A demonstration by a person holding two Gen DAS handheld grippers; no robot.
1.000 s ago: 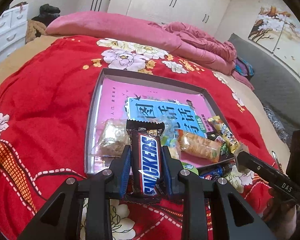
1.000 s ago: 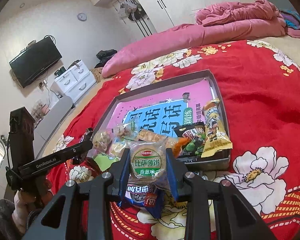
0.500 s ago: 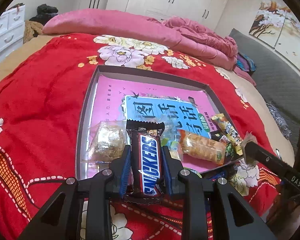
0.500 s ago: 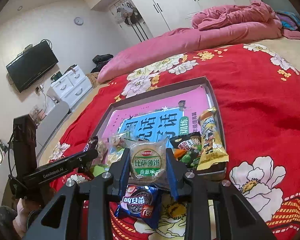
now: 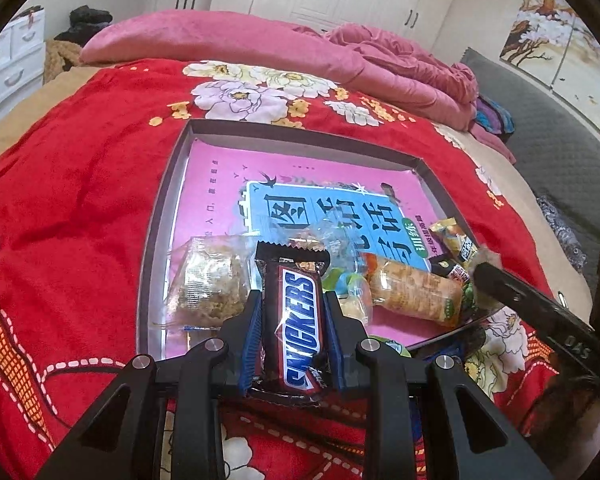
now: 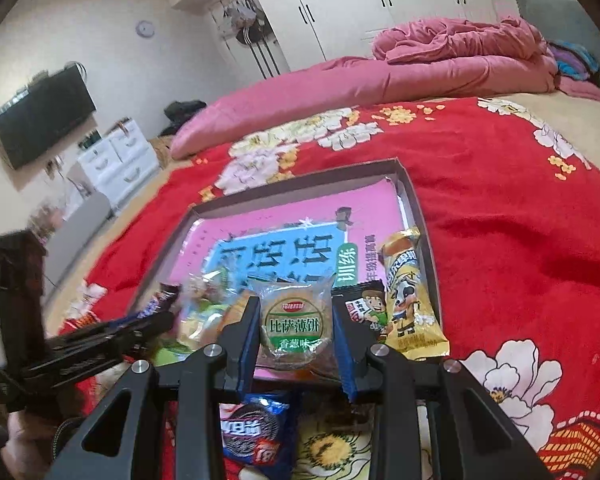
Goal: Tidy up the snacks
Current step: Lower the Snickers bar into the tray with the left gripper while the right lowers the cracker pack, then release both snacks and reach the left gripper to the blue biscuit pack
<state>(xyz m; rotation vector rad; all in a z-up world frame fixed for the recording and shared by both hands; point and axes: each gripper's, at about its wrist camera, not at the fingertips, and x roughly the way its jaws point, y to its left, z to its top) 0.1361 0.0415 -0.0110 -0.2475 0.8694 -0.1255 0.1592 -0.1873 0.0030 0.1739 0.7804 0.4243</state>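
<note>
L gripper (image 5: 292,320) clamps a Snickers bar (image 5: 296,324) & R gripper (image 6: 296,320) pinches a round cracker pack (image 6: 296,326) w/ green label, both over near edge of the shallow tray (image 5: 160,216) at 12 o'clock, on red floral bedspread (image 5: 80,184), pink quilt (image 5: 260,44) & white wardrobes (image 6: 340,4) beyond.

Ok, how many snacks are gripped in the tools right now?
2. A Snickers bar is clamped in the left tool, and a round cracker pack in the right tool, both at the tray's near end.
</note>
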